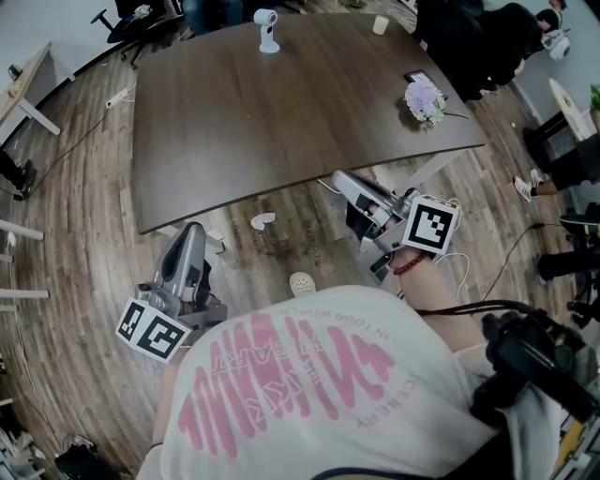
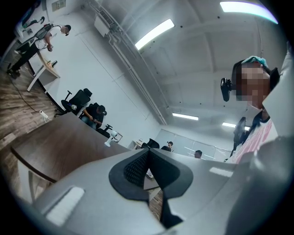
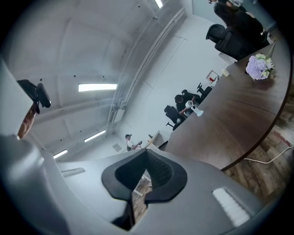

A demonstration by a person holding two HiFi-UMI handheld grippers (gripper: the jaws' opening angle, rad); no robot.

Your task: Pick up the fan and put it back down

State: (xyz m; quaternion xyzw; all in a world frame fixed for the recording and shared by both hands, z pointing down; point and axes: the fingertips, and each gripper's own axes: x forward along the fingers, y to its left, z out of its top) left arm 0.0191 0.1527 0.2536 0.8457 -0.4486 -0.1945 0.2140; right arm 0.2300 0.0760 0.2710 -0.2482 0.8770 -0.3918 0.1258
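Head view has the fan (image 1: 267, 30) standing upright near the far edge of the desk (image 1: 281, 112), well apart from both of my tongs. A bunch of pale flowers (image 1: 425, 98) lies near the desk's right edge, and a small cup (image 1: 380, 25) sits by its far right corner. My left tongs (image 1: 191, 231) hang over the wooden floor (image 1: 75, 187) just off the desk's near left corner. My right tongs (image 1: 339, 177) are over the floor too, their tips just at the near edge toward the right. Neither touches anything. Left gripper view shows the left tongs (image 2: 148, 155) with their dark pads pressed together and nothing between them. The desk (image 2: 55, 142) stretches away to the left, and the fan (image 2: 109, 138) is a small white shape at its far end. Right gripper view shows the right tongs (image 3: 145, 161) closed as well, empty. Beyond them the desk (image 3: 229, 124) runs off to the right, with the fan (image 3: 196, 109) small at its far edge and the flowers (image 3: 258, 66) nearer along it.
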